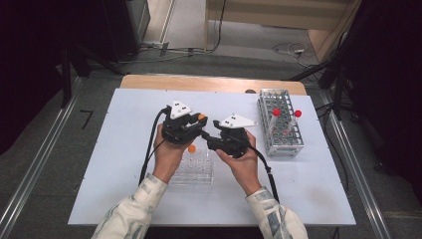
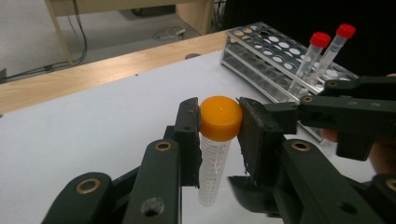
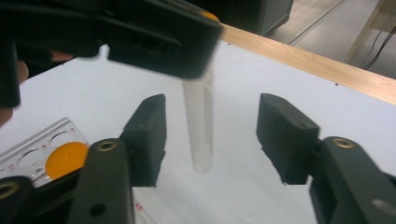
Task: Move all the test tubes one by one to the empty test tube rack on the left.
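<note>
My left gripper (image 2: 219, 117) is shut on the orange cap of a clear graduated tube (image 2: 212, 163), which hangs upright above the white table. From above, that cap (image 1: 201, 117) peeks out at the gripper's tip (image 1: 200, 122). My right gripper (image 3: 210, 126) stands open with the tube's clear body (image 3: 200, 121) between its jaws; neither pad touches it. In the high view the right gripper (image 1: 210, 135) points left toward the left one. A second orange-capped tube (image 1: 191, 148) stands in a clear plastic rack (image 1: 196, 172) just below the hands.
A metal tube rack (image 1: 281, 134) stands at the right of the white tabletop (image 1: 124, 149), holding two red-capped tubes (image 1: 276, 112) (image 1: 297, 113). The table's wooden far edge (image 1: 209, 82) runs behind. Cables trail from both grippers toward the person.
</note>
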Tool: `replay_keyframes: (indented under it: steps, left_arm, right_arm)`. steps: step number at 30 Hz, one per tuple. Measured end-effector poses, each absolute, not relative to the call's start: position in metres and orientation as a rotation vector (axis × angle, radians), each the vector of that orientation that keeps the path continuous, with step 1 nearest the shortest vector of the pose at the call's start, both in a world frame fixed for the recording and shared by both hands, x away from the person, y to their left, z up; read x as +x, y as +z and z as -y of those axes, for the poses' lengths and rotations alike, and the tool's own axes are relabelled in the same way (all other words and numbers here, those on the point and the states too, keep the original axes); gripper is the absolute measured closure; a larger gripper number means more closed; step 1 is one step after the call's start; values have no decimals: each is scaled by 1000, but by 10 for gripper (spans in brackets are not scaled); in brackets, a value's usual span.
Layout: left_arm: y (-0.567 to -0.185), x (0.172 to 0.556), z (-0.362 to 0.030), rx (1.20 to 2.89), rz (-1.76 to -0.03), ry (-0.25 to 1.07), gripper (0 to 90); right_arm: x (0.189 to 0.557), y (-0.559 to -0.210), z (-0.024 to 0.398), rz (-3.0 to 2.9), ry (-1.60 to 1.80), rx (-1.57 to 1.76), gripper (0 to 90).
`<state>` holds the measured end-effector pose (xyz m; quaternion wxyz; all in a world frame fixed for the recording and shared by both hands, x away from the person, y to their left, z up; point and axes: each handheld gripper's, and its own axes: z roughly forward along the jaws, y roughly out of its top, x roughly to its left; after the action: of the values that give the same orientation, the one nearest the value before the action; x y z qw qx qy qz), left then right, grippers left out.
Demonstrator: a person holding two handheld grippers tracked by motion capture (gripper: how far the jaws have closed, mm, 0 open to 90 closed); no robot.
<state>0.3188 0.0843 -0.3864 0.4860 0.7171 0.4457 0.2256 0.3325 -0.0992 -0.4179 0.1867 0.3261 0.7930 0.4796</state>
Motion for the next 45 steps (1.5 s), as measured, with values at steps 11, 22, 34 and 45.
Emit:
replay_keyframes:
  steps: [11, 22, 34, 45]
  left_arm:
    - [-374, 308, -109, 1724, -1108, 579, 702]
    - [-365, 289, -131, 1727, -1103, 605, 702]
    - [-367, 259, -129, 1775, -1048, 603, 701]
    - [-380, 248, -130, 1789, -1035, 575, 701]
  right_arm:
    - [336, -411, 136, -2167, 1340, 1010, 254]
    - [336, -419, 175, -2126, 1290, 1086, 234]
    - [332, -418, 189, -2102, 1286, 1092, 232]
    - [331, -419, 189, -2108, 1284, 1085, 228]
